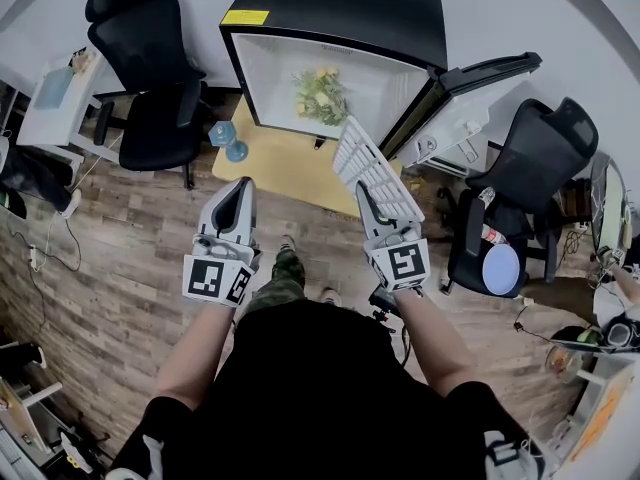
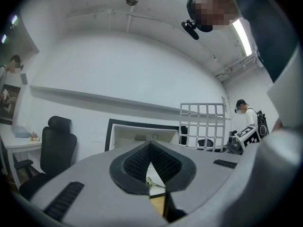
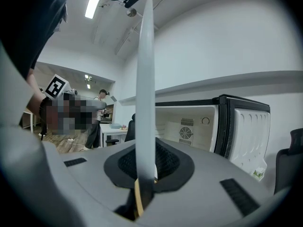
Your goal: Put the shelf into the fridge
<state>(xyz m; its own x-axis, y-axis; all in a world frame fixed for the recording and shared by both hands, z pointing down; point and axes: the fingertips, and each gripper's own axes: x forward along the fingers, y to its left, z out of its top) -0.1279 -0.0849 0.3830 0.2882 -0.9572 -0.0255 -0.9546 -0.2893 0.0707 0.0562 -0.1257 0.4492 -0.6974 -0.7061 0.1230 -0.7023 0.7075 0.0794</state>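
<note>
The white grid shelf is hanging in the air just in front of the open fridge, not yet inside, and the right gripper is clamping it edge-on. This looks like the approach. Next it needs levelling and lining up with the opening, clear of the greens inside. The left gripper, jaws together on nothing, is hovering alongside, and both forearms are reaching forward.

There is one fridge, one white grid shelf and one bunch of flowers. Two grippers show: the left gripper and the right gripper. Two black office chairs stand nearby, the left chair and the right chair, plus one small blue object.
</note>
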